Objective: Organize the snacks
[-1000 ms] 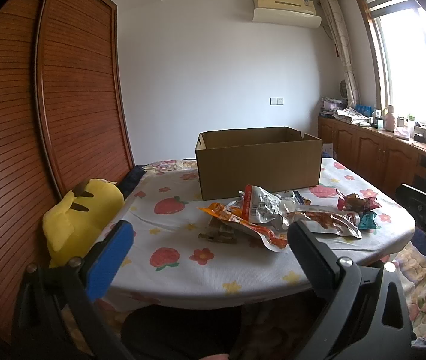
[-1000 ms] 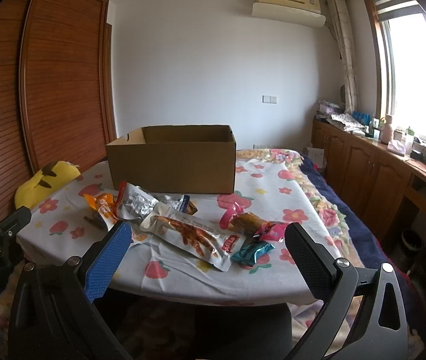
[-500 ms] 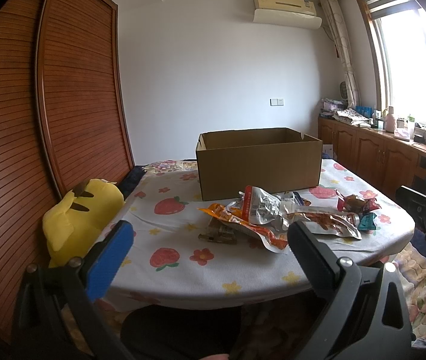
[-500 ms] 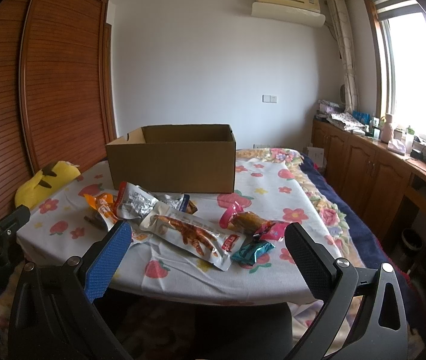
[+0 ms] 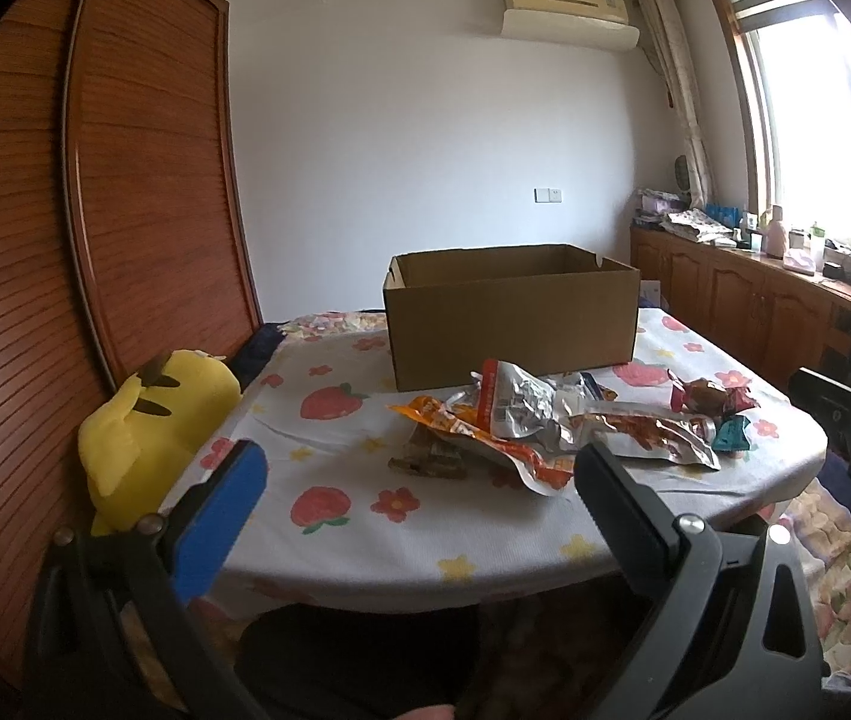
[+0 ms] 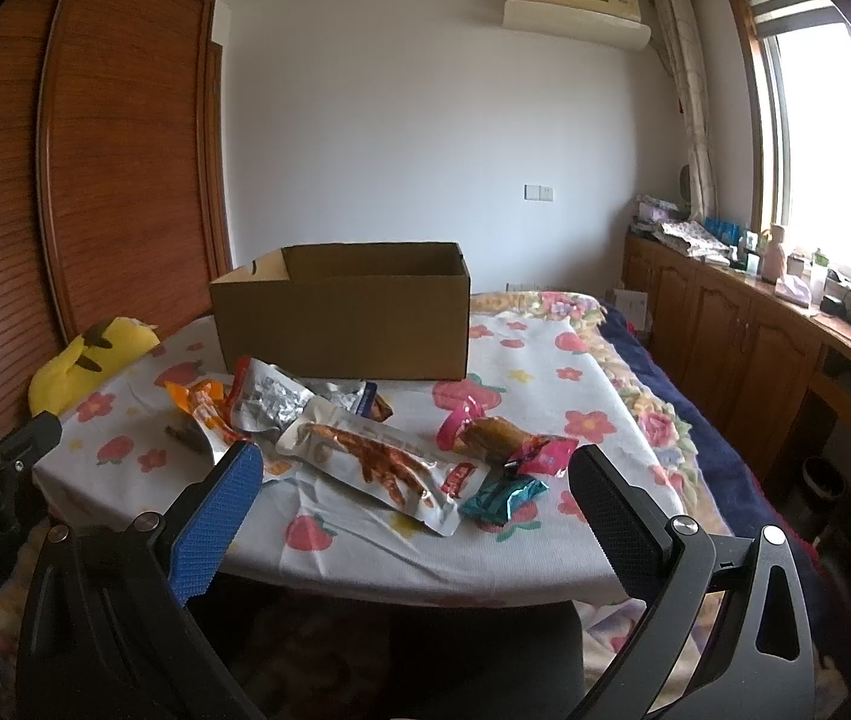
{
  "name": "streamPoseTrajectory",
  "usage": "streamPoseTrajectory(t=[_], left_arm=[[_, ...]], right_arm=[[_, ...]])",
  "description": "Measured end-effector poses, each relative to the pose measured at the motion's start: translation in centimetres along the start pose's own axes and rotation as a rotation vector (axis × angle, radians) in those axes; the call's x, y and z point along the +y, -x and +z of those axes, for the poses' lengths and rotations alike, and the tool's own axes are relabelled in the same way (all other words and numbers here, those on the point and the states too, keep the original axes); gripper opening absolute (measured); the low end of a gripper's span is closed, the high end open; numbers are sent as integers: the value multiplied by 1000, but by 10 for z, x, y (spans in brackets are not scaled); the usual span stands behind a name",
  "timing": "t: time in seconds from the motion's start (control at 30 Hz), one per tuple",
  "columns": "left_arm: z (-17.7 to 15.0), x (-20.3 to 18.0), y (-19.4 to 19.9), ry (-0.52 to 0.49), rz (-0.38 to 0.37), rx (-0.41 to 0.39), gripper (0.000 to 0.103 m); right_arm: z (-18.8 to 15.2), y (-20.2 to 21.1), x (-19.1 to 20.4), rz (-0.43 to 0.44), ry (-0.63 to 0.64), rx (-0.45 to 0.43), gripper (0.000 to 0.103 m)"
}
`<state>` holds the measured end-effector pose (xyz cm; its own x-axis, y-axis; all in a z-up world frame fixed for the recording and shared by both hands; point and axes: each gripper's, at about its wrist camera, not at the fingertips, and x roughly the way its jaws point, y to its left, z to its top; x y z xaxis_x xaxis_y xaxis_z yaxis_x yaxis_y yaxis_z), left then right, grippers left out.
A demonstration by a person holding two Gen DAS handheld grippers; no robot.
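An open cardboard box (image 5: 512, 315) (image 6: 341, 324) stands at the back of a table with a strawberry-print cloth (image 5: 365, 516) (image 6: 545, 372). In front of it lies a heap of snack packets: a silver foil bag (image 5: 521, 405) (image 6: 272, 399), an orange packet (image 5: 473, 438) (image 6: 203, 408), a clear chicken-feet pouch (image 6: 377, 465) (image 5: 653, 435), a pink wrapped snack (image 6: 545, 456) and a teal one (image 6: 503, 498) (image 5: 731, 435). My left gripper (image 5: 419, 480) hangs open before the table's near edge, nothing between its fingers. My right gripper (image 6: 416, 480) is open too, short of the pouch.
A yellow plush toy (image 5: 149, 420) (image 6: 89, 360) leans at the table's left edge against a wooden wardrobe (image 5: 125, 180). Low wooden cabinets (image 6: 743, 336) with clutter run under the window on the right. A dark stool seat (image 5: 359, 654) sits below the table's near edge.
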<state>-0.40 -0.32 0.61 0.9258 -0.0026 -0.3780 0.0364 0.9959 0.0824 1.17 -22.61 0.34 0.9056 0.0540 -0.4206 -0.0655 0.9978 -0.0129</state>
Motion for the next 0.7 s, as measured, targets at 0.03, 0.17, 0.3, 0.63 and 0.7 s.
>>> streamPoseTrajectory(t=[0.03, 0.17, 0.3, 0.63, 0.7], left_arm=[[-1, 0, -1, 2, -3, 3, 103], [-4, 0, -15, 19, -35, 37, 103], [-7, -3, -35, 28, -68, 76, 103], [-7, -12, -86, 50, -129, 167, 103], [-7, -13, -97, 58, -137, 188, 103]], right_arm=[[0, -1, -1, 0, -1, 2, 103], [-2, -7, -6, 1, 0, 17, 103], [-3, -20, -19, 7, 7, 39, 103], [-5, -65, -64, 54, 3, 124, 102], [-5, -79, -71, 64, 0, 141, 101]])
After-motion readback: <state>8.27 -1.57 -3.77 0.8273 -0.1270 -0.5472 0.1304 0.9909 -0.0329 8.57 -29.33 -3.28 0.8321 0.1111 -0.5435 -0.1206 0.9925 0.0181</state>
